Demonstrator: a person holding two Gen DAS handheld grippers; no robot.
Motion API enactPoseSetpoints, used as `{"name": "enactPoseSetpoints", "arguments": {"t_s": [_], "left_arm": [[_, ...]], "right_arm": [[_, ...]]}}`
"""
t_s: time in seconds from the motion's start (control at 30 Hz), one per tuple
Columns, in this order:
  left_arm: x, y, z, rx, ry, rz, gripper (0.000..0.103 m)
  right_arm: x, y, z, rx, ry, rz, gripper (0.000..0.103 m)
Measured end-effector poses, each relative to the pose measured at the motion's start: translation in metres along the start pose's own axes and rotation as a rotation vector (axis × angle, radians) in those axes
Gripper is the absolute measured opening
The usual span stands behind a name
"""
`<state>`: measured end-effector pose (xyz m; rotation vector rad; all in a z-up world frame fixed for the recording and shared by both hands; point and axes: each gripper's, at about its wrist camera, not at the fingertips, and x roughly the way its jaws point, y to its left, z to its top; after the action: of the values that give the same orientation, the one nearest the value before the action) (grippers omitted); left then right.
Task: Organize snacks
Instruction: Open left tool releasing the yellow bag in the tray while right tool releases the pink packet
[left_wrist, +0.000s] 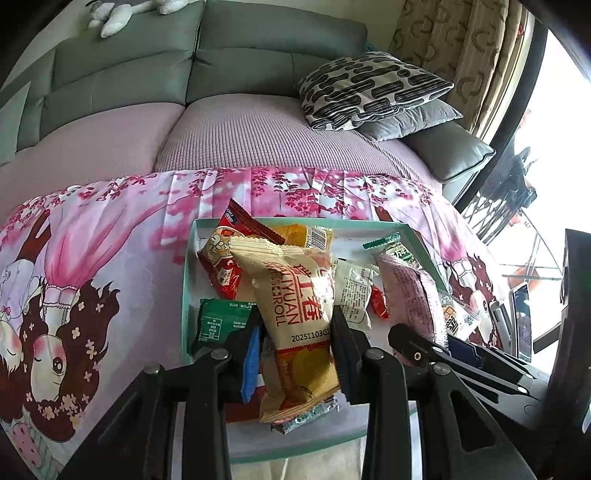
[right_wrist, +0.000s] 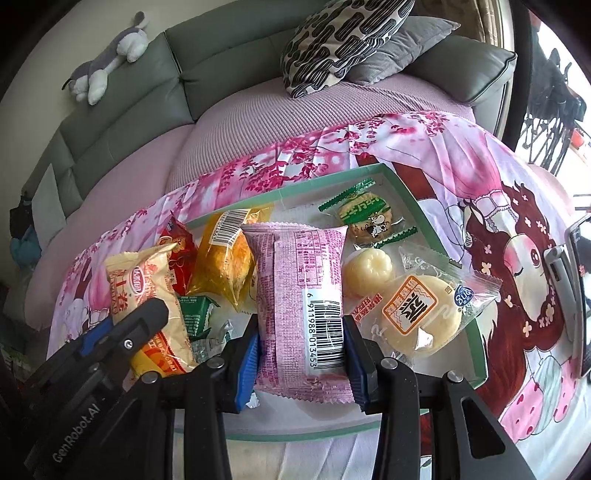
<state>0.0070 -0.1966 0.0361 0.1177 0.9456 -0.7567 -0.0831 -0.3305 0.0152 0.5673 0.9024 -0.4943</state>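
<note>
**Both grippers hold snack packets over the green tray**

Left wrist view: the left gripper (left_wrist: 295, 332) pinches a beige Swiss-roll packet (left_wrist: 295, 295) between its fingers, over the near part of the green tray (left_wrist: 188, 266). A red packet (left_wrist: 221, 266) and a green packet (left_wrist: 218, 321) lie in the tray to the left. The right gripper (left_wrist: 410, 347) shows at lower right beside a pink packet (left_wrist: 410, 295).

Right wrist view: the right gripper (right_wrist: 301, 347) clamps the pink packet (right_wrist: 303, 295) by its barcode end, above the tray (right_wrist: 424, 218). A round cake in clear wrap (right_wrist: 421, 314), a yellow jelly cup (right_wrist: 365, 273) and a green-wrapped biscuit (right_wrist: 369, 218) lie to the right. The tray rests on a pink floral cloth (right_wrist: 461, 166) before a sofa (right_wrist: 147, 92).
</note>
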Motion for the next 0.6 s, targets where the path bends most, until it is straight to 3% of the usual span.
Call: {"name": "enactPoseSetpoints", "arguments": {"t_s": [0.07, 0.2, 0.4, 0.5, 0.6], "left_arm": [[-0.003, 0.002, 0.001, -0.009, -0.005, -0.008, 0.048], [-0.009, 0.003, 0.002, -0.013, -0.018, 0.006, 0.05], [-0.011, 0.016, 0.003, -0.06, -0.006, 0.08, 0.062], [-0.011, 0.026, 0.003, -0.091, 0.007, 0.112, 0.069], [-0.007, 0.036, 0.002, -0.12, 0.033, 0.161, 0.076]], "right_arm": [[0.001, 0.0, 0.0, -0.002, 0.002, 0.0, 0.044], [0.002, 0.0, 0.0, -0.001, 0.007, -0.002, 0.045], [0.003, -0.001, 0.0, 0.004, 0.014, -0.008, 0.047], [0.004, -0.001, 0.0, 0.007, 0.018, -0.004, 0.066], [0.005, 0.001, 0.0, -0.001, 0.017, -0.006, 0.076]]}}
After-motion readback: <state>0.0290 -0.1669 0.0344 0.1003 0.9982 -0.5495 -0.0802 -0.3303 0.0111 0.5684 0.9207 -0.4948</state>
